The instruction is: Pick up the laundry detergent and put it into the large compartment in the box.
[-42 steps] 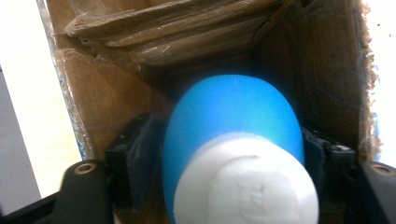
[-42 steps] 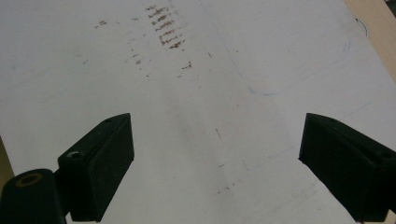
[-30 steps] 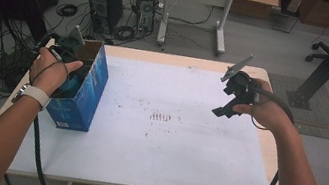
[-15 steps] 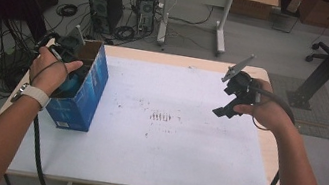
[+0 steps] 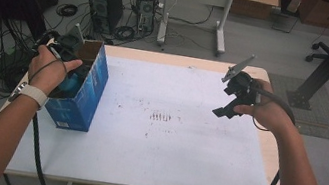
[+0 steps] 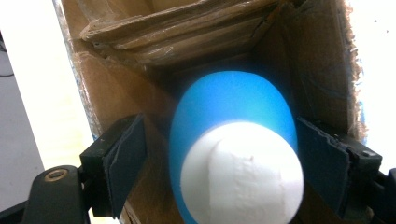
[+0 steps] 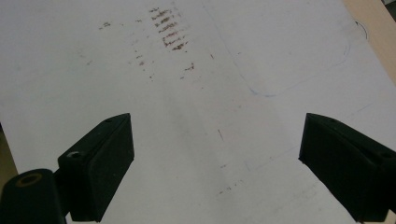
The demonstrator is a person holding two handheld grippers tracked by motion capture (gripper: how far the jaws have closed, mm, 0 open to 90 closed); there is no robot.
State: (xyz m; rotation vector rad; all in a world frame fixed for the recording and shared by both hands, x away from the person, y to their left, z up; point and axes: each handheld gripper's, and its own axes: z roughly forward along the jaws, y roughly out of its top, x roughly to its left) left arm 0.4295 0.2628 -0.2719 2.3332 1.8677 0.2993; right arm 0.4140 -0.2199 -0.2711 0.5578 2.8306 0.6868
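Left hand-held gripper (image 6: 219,154): at the desk's 9 o'clock edge, pointed down into the open top of the blue box (image 5: 82,95). In the left gripper view its jaws stand spread on either side of the blue-and-white object (image 6: 236,149), with a gap at each pad, so nothing is pinched. The jaws have just been opening, with the object between them.
Blue-and-white object: inside the box, rounded blue body with a white end toward the camera. Its lower edge is cut off by the frame, and it is too close and soft-focused to say what it is. In the high view a patch of blue shows under the left hand (image 5: 49,71), which hides the rest.
Blue box: stands upright at the desk's 9 o'clock edge. Brown cardboard inner walls and folded flaps show in the left gripper view; its floor is dark and hidden by the object.
Desk (image 5: 165,163): white top with a patch of small brown marks (image 5: 162,117) near the centre; faint blue pen lines show in the right gripper view.
Right hand-held gripper (image 7: 215,163): at about 3 o'clock in the high view, held above the bare top. Its jaws stand wide apart with nothing between them.
Since the earlier frames: both hands and the box sit in the same places; no shift can be made out in the high view.
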